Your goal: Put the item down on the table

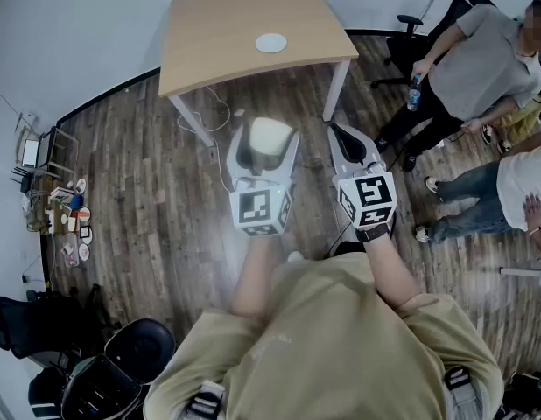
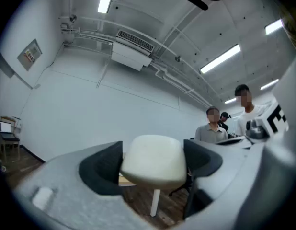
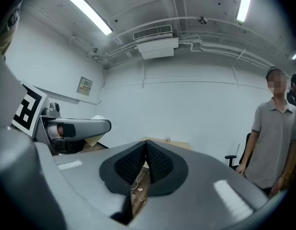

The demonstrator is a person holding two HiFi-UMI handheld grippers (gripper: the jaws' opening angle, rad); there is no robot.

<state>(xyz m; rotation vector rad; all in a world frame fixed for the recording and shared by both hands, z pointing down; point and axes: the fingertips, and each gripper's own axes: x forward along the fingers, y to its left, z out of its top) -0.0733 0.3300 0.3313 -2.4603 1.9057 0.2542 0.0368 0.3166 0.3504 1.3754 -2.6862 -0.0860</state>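
The item (image 2: pixel 155 161), a pale rounded block, sits clamped between the dark pads (image 2: pixel 104 169) of the left gripper (image 1: pixel 265 144), whose claw stands wide around it. In the head view it hangs at centre frame over the floor (image 1: pixel 148 173), short of the table (image 1: pixel 218 33) in the upper middle. So the step in hand looks to be the carry.

To do it well, keep the squeeze steady and the block level. Bring it up the frame past the table's near edge and over bare wood. Steer clear of the white disc (image 1: pixel 270 43) near the table's middle. Lower until the block's underside rests flat, and only then let the claw part, so nothing drops or tips.

The left forearm (image 1: pixel 253 274) reaches straight out from the torso at lower centre, its gripper about level with the nose slightly raised. Just to its right, the right gripper (image 1: pixel 342 138) is held level alongside, its claw closed tight on nothing. It seems only to wait.
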